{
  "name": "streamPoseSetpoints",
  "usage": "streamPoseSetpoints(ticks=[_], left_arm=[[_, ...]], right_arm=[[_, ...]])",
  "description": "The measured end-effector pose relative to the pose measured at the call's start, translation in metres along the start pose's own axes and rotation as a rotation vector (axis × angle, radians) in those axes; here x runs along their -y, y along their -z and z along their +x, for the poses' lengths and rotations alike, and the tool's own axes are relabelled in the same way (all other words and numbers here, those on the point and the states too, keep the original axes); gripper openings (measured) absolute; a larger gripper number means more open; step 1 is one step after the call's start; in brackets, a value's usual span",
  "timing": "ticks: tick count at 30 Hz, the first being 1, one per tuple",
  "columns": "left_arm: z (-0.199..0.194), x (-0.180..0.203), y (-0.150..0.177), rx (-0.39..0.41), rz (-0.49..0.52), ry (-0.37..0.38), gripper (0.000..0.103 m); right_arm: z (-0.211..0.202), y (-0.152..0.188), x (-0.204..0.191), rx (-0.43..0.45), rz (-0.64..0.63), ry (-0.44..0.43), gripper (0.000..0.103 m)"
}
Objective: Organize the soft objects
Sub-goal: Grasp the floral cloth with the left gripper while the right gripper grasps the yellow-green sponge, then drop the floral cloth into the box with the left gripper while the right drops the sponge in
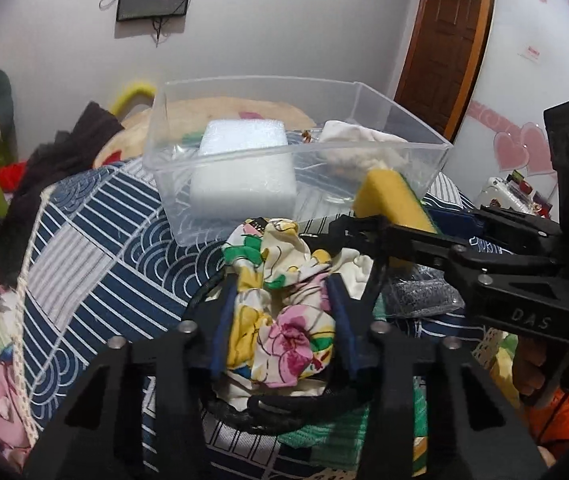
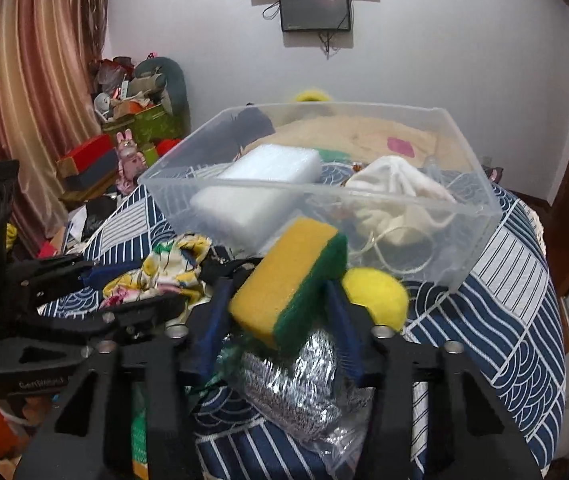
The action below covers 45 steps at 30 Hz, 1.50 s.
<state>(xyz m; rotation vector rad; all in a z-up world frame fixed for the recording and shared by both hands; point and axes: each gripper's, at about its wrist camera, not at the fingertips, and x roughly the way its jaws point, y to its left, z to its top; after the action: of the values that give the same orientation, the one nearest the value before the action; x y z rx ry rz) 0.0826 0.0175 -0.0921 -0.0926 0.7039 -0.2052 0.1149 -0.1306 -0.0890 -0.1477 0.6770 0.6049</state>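
Note:
My left gripper (image 1: pixel 282 284) is shut on a floral cloth (image 1: pixel 284 312) and holds it just in front of the clear plastic bin (image 1: pixel 364 88). My right gripper (image 2: pixel 280 284) is shut on a yellow and green sponge (image 2: pixel 288 280), also in the left wrist view (image 1: pixel 392 200), near the bin's front wall (image 2: pixel 404 240). Inside the bin lie a white foam block (image 1: pixel 240 160) (image 2: pixel 260 184) and a white drawstring pouch (image 1: pixel 360 136) (image 2: pixel 400 188). The floral cloth also shows in the right wrist view (image 2: pixel 164 272).
A silver scouring pad in a plastic bag (image 2: pixel 296 384) and a yellow ball (image 2: pixel 376 296) lie on the blue patterned bedspread (image 1: pixel 96 240) below the right gripper. A black cord (image 1: pixel 284 412) lies under the floral cloth. Boxes and toys (image 2: pixel 132 128) crowd the far left corner.

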Motion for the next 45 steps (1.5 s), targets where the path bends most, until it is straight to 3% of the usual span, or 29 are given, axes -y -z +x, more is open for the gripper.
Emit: streamPoseSetpoints(ticks=[5, 22, 33, 35, 40, 42, 45], left_arm=[[-0.008, 0.003, -0.005, 0.028, 0.021, -0.007, 0.029], [-0.049, -0.005, -0.044, 0.204, -0.011, -0.026, 0.029], [-0.035, -0.009, -0.084, 0.256, -0.022, -0.065, 0.029], [-0.03, -0.013, -0.089, 0.259, -0.028, -0.08, 0.029], [-0.016, -0.025, -0.094, 0.237, -0.058, -0.09, 0.029], [-0.008, -0.03, -0.094, 0.216, -0.069, -0.093, 0.029], [0.007, -0.037, -0.094, 0.174, -0.085, -0.089, 0.029]], right_arm=[[-0.01, 0.003, 0.007, 0.017, 0.009, 0.002, 0.034], [-0.047, -0.017, 0.018, 0.158, 0.012, 0.052, 0.033], [-0.049, -0.05, 0.026, 0.232, 0.014, 0.1, 0.029], [-0.045, -0.055, 0.026, 0.228, 0.01, 0.104, 0.024], [-0.038, -0.05, 0.032, 0.194, 0.021, 0.097, 0.023], [-0.04, -0.041, 0.034, 0.179, 0.031, 0.104, 0.026], [-0.044, -0.031, 0.041, 0.168, 0.047, 0.12, 0.05]])
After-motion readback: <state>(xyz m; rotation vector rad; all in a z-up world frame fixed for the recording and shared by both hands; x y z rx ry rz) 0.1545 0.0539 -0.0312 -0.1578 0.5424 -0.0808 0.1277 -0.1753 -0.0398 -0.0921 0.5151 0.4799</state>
